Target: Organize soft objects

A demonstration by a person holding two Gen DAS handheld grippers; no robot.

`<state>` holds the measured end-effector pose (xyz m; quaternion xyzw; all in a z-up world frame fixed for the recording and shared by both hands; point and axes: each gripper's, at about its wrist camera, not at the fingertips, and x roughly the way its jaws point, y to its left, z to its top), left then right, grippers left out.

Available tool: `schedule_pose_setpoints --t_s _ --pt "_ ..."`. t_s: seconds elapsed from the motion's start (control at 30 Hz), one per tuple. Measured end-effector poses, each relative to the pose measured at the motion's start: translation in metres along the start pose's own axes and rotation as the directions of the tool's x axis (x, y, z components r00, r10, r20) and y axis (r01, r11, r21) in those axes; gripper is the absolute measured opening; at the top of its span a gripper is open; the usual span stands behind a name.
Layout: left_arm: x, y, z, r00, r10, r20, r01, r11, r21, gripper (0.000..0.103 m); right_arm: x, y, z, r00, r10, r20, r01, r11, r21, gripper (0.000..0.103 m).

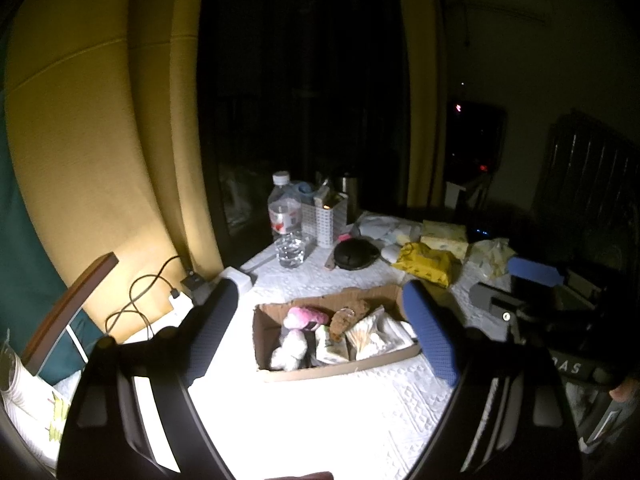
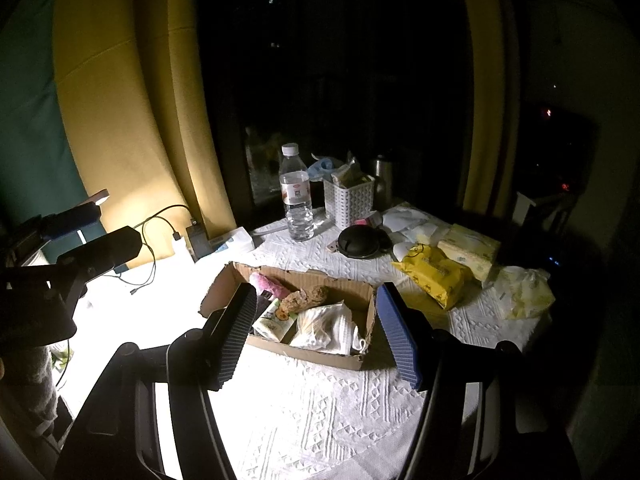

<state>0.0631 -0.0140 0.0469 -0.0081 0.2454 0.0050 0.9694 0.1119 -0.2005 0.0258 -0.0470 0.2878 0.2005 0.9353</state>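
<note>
A low cardboard box (image 1: 340, 370) (image 2: 308, 354) sits on the white patterned tablecloth. It holds a pink plush toy (image 1: 304, 317) (image 2: 269, 285), a brown plush (image 1: 347, 317) (image 2: 304, 299), a white plush (image 1: 290, 350), a small printed packet (image 2: 274, 322) and crumpled white cloth (image 1: 380, 334) (image 2: 330, 330). My left gripper (image 1: 324, 328) is open and empty, hovering in front of the box. My right gripper (image 2: 318, 334) is open and empty, just before the box's near edge. The right gripper also shows at the right of the left wrist view (image 1: 520, 284).
Behind the box stand a water bottle (image 2: 297, 196), a white basket (image 2: 349, 200), a black round case (image 2: 358, 242), a yellow wipes pack (image 2: 434, 274) and tissue packs (image 2: 470, 250). Cables and chargers (image 2: 188, 240) lie left. Yellow curtains and a dark window are behind.
</note>
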Motion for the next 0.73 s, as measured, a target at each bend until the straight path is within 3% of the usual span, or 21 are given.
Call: schedule_pose_setpoints --t_s 0.73 --pt "0.012 -0.001 0.000 1.000 -0.009 -0.009 0.009 1.000 0.006 0.086 0.007 -0.003 -0.002 1.000 0.000 -0.008 0.000 1.000 0.000 0.066"
